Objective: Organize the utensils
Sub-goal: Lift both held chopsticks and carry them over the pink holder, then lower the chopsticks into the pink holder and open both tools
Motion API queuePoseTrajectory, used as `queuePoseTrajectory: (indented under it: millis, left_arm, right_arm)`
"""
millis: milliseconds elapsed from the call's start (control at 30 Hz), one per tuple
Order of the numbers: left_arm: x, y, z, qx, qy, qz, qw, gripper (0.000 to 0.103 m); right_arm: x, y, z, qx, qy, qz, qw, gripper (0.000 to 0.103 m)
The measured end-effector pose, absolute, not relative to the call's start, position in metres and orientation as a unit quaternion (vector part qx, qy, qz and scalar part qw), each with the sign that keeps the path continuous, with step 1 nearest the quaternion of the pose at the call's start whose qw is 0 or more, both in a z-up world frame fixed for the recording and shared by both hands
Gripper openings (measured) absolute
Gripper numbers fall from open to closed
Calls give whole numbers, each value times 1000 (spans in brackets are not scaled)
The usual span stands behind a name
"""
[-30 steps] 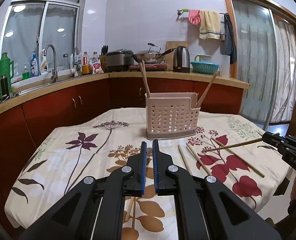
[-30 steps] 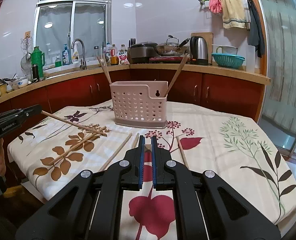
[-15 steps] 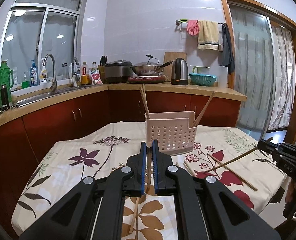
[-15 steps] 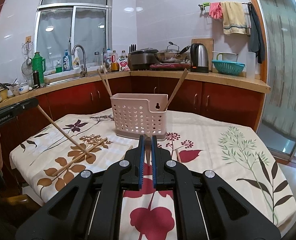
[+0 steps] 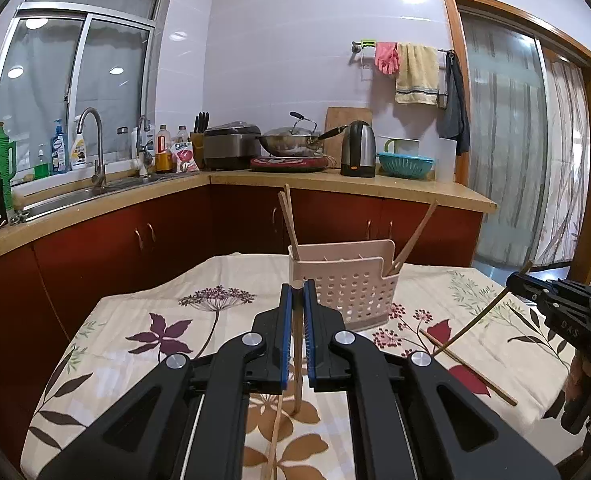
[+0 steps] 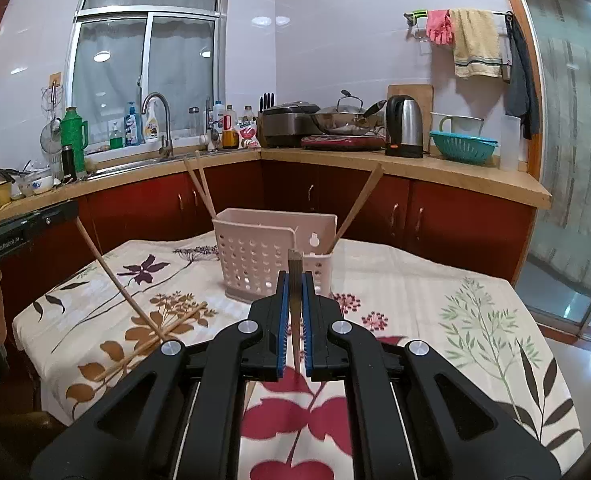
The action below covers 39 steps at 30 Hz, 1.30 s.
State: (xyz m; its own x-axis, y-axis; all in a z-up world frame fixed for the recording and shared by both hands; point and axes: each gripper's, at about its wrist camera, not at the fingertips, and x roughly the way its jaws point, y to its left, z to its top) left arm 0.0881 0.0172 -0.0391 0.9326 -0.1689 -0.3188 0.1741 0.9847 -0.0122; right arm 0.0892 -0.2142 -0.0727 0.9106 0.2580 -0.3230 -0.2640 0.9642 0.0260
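Gripping one chopstick apiece, the two handheld grippers hang above a floral tablecloth [image 5: 143, 308] in a home kitchen. The left gripper [image 5: 297, 304] has its jaws drawn narrow around a wooden chopstick [image 5: 296, 360] that stands nearly upright between the blue pads, its lower end down at the cloth below the jaws. The right gripper [image 6: 294, 296] likewise pinches a chopstick [image 6: 294, 280], which runs up between its pads and pokes out just past the tips.

Straight ahead of both sets of jaws stands a single pink perforated utensil holder [image 5: 351, 284], already carrying three chopsticks: a pair [image 5: 287, 220] leaning out of its left end and one [image 5: 415, 236] slanting out of its right compartment.

Loose chopsticks are on the cloth as well. From the left wrist, one [image 5: 467, 368] lies flat to the right of the jaws, and another [image 5: 273, 440] shows below them. From the right wrist, two [image 6: 155, 338] lie crossed to the left of the jaws, where the tip of the left gripper's stick comes down among them. The exact count of loose sticks cannot be told, as the grippers' bodies hide part of the cloth.
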Motion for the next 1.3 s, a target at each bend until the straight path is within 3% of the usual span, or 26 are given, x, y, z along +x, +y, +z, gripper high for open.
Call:
queuePoseTrajectory:
  millis: [633, 1300]
  left_arm:
    - [112, 19, -20, -4, 131, -95, 987, 7]
    - [148, -1, 62, 10, 3, -132, 991, 7]
  right_arm:
    - [117, -206, -57, 11, 148, 150, 977, 7]
    - [169, -216, 32, 5, 9, 151, 989, 7]
